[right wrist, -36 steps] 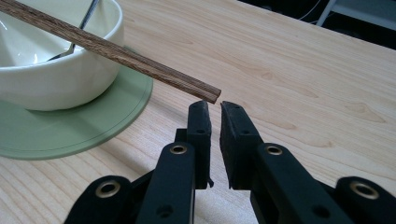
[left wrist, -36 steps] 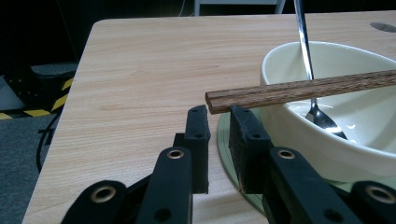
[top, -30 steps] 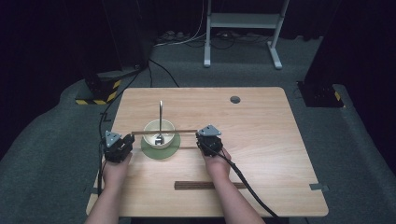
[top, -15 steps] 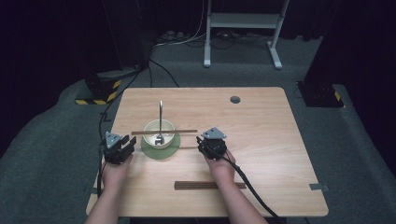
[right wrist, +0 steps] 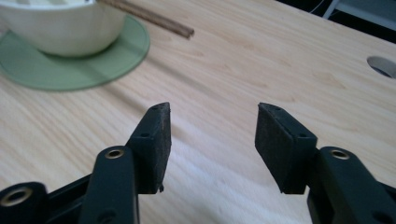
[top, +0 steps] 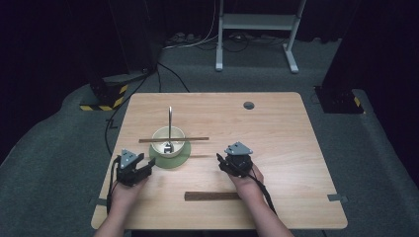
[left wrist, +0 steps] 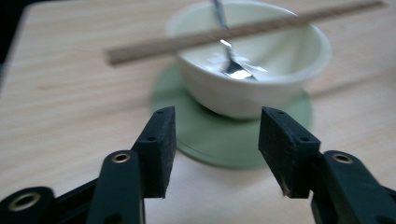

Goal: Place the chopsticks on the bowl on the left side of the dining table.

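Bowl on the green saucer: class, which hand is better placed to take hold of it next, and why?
Probably left. The left claw is open and faces the bowl on its saucer close ahead. The right claw, open too, points past it at bare table.

A pale bowl (top: pixel 168 142) stands upright on a green saucer (top: pixel 170 157), a wooden stick (top: pixel 174 140) lying across its rim.
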{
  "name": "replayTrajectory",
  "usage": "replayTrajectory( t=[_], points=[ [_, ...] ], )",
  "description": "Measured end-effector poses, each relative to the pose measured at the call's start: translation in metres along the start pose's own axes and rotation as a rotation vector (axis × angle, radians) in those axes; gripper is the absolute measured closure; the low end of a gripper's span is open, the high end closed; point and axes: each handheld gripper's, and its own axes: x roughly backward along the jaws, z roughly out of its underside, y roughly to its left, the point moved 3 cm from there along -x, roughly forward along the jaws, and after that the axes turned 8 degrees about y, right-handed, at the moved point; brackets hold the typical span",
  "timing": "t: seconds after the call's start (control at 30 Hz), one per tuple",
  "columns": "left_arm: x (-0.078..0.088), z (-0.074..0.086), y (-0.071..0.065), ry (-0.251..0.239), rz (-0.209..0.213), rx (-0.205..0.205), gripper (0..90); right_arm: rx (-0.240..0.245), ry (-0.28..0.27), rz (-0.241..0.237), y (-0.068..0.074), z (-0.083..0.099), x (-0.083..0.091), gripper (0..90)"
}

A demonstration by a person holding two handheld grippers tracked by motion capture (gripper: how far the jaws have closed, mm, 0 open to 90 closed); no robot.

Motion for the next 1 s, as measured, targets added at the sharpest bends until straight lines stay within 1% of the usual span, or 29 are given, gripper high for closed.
replayTrajectory(
  t=[0.07,0.13,0.2,0.23,0.27,0.3,0.33,0.37,0.43,0.53,0.6,0.67,0.7,0.73,0.77,0.8,0.83,0.87,0.9,0.93,0.97,1.0],
  points=[
    [-0.001,0.004,-0.01,0.04,0.026,-0.037,41.0,-0.003,0.01,0.004,-0.005,0.01,0.006,43.0],
    [-0.004,0.01,-0.02,0.08,0.068,-0.05,36.8,0.0,0.019,0.019,-0.012,0.022,0.013,40.9],
    [-0.009,0.016,-0.026,0.127,0.089,-0.083,34.5,-0.003,0.043,0.04,-0.021,0.033,0.021,39.2],
    [-0.011,0.019,-0.027,0.149,0.091,-0.09,33.6,-0.011,0.049,0.049,-0.026,0.038,0.026,39.2],
    [-0.013,0.021,-0.029,0.16,0.09,-0.088,33.4,0.0,0.046,0.065,-0.033,0.044,0.03,39.2],
    [-0.015,0.023,-0.029,0.169,0.091,-0.089,33.1,-0.017,0.057,0.071,-0.039,0.049,0.034,39.0],
    [-0.016,0.024,-0.03,0.168,0.092,-0.088,32.1,-0.01,0.058,0.085,-0.047,0.055,0.038,38.9],
    [-0.018,0.024,-0.032,0.168,0.091,-0.091,30.7,-0.017,0.059,0.092,-0.054,0.061,0.042,38.9],
    [-0.022,0.026,-0.034,0.166,0.088,-0.104,28.3,-0.057,0.074,0.102,-0.07,0.074,0.048,38.3],
    [-0.026,0.025,-0.037,0.166,0.067,-0.132,25.4,-0.109,0.106,0.126,-0.093,0.096,0.055,36.4],
    [-0.027,0.025,-0.036,0.164,0.068,-0.121,24.4,-0.15,0.134,0.139,-0.106,0.11,0.058,35.8],
    [-0.028,0.024,-0.036,0.169,0.073,-0.112,24.6,-0.18,0.159,0.144,-0.118,0.122,0.06,35.5],
    [-0.028,0.024,-0.036,0.171,0.073,-0.113,24.6,-0.2,0.171,0.151,-0.122,0.127,0.06,33.6],
    [-0.029,0.024,-0.035,0.168,0.075,-0.119,24.5,-0.217,0.147,0.15,-0.126,0.131,0.059,33.0],
    [-0.029,0.023,-0.036,0.171,0.075,-0.113,24.5,-0.243,0.165,0.122,-0.129,0.132,0.061,30.8],
    [-0.029,0.023,-0.036,0.166,0.075,-0.107,24.5,-0.268,0.173,0.107,-0.131,0.133,0.061,28.9],
    [-0.03,0.023,-0.036,0.168,0.079,-0.119,24.5,-0.264,0.172,0.105,-0.132,0.132,0.06,28.2],
    [-0.03,0.022,-0.036,0.169,0.08,-0.114,24.5,-0.264,0.166,0.112,-0.132,0.132,0.058,27.6],
    [-0.03,0.022,-0.036,0.176,0.08,-0.125,24.5,-0.266,0.171,0.113,-0.133,0.131,0.058,27.6],
    [-0.031,0.021,-0.036,0.174,0.083,-0.125,24.5,-0.284,0.176,0.118,-0.131,0.13,0.057,27.5],
    [-0.031,0.021,-0.036,0.173,0.088,-0.132,24.5,-0.285,0.166,0.138,-0.131,0.129,0.056,27.2],
    [-0.032,0.02,-0.037,0.175,0.09,-0.127,24.4,-0.287,0.17,0.141,-0.131,0.129,0.056,27.1]
  ],
)
